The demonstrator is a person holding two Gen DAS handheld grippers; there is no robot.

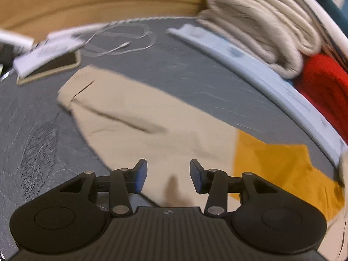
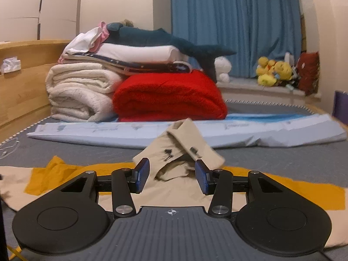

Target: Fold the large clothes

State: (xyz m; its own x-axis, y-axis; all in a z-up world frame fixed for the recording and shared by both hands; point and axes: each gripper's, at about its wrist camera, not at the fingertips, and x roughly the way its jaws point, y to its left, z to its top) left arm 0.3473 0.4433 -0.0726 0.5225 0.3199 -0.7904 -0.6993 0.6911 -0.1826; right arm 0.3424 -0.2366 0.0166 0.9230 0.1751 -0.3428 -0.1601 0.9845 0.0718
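Bed: a grey mattress in a wooden frame carries everything here (no box, basket or other container shows in either view).
Stack at the far side: one cream folded blanket and one red folded blanket side by side, touching; white and dark bedding lies across both, with one dark teal plush shark on top.
Pale blue folded sheet: one, a long flat strip lying on the mattress just in front of the two blankets.
Task garment: one beige coat with a mustard-yellow lining, spread flat on the mattress nearest the cameras; one sleeve runs away across the grey cover to its cuff; the lining shows on both sides of the collar.
Collar: beige, raised into a peak, with two dark buttonholes and a small tab on it (detail is soft).
Left hand-held gripper: jaws about half open, hovering over the beige cloth, nothing between the blue pads; this view is motion-blurred.
Right hand-held gripper: jaws about half open, set either side of the collar's base; whether the pads press the cloth I cannot tell.
Small things: one dark phone and one looped white cable near the headboard; several yellow plush toys on the window sill.
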